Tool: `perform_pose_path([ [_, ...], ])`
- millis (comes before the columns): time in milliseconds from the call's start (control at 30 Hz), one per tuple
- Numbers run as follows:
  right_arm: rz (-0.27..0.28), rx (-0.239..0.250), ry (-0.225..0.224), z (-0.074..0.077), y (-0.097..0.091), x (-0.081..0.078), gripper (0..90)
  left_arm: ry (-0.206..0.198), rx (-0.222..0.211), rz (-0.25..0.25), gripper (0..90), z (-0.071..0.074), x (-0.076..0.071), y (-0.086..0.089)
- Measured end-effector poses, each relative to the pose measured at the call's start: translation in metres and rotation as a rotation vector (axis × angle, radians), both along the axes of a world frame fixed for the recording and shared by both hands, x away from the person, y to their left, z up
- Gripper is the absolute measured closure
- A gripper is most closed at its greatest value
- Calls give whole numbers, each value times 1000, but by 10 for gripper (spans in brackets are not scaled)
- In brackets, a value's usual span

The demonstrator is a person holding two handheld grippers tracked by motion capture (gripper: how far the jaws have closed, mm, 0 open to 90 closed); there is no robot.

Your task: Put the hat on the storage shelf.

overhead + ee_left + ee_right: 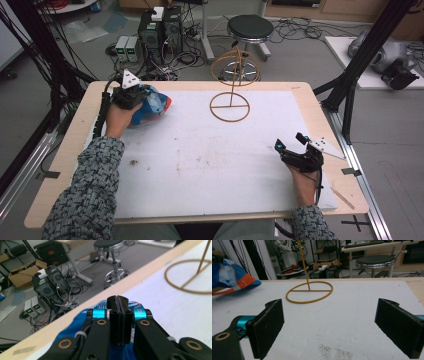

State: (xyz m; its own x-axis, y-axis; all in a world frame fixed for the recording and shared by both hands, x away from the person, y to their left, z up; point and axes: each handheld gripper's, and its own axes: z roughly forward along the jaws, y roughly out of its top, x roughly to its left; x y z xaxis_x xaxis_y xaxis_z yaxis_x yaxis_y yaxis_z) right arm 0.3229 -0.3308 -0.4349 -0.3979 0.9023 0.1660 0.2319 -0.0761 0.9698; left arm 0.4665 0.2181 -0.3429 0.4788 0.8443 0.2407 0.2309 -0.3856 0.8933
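A blue, white and orange cap (pixel 152 105) hangs at the far left of the white mat (pixel 200 165). My left gripper (pixel 131 97) is shut on its fabric. In the left gripper view the two jaws (pixel 117 298) press flat together, with the blue cap (pixel 75 325) bunched under them. The right gripper view shows the cap (pixel 229 277) raised a little off the mat. A gold wire stand (pixel 230 106) with a ring base and a globe-shaped top stands at the far centre. My right gripper (pixel 289 140) rests open at the near right, with nothing between its pads (pixel 332 322).
The mat lies on a wooden table (pixel 65 150). Black frame posts rise on both sides of the table. On the floor beyond the far edge are a black stool (pixel 250 27), computer cases and tangled cables. Small brown specks mark the mat.
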Motion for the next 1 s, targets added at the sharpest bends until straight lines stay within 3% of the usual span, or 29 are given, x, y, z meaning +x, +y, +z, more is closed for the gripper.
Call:
perform_pose_path([
  [433,1,6,3,-1,0,1,79,-35,-79,39,886,49,12,2],
  [800,-3,16,14,-1,-1,1,79,-60,-169,39,886,84,25,-12],
  [1000,-2,16,11,-1,-2,1,79,-82,-192,30,886,98,31,-24],
])
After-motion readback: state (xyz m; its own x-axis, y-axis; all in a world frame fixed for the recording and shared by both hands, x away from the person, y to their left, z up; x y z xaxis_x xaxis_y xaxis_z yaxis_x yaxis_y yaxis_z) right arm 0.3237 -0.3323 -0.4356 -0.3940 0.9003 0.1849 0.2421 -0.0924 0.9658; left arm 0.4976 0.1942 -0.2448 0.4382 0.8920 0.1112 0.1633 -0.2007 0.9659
